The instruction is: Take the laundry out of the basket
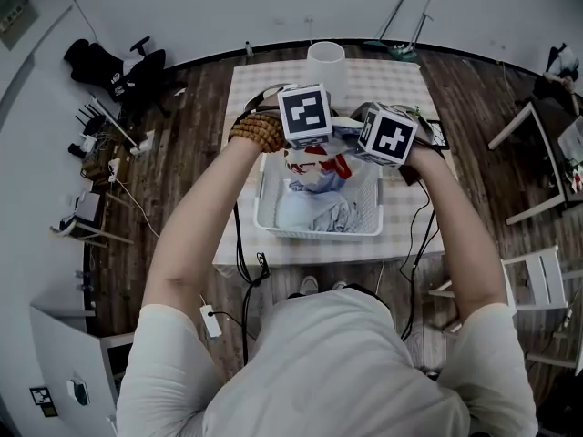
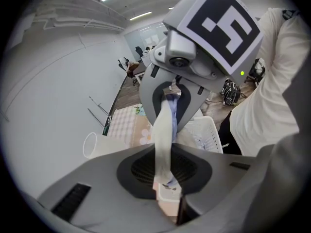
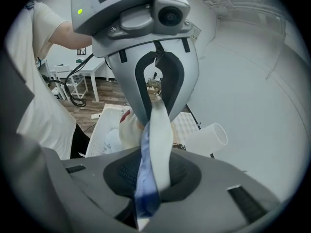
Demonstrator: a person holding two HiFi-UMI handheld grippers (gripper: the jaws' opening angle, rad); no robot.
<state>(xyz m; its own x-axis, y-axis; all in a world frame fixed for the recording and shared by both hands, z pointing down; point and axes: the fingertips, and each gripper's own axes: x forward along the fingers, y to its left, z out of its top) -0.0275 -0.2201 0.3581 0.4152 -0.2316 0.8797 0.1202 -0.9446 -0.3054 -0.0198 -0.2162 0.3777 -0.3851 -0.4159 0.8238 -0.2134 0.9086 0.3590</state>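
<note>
My left claw and right claw are each pinched nearly shut on one cloth edge. I judge it soft, light and limp, sagging over the basket.

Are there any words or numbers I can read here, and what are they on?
No text here can be read.
Red print on the cloth: too crumpled to read.
Wall sign: too small to read.
Left cube and right cube: black-and-white square patterns only, no words.
</note>
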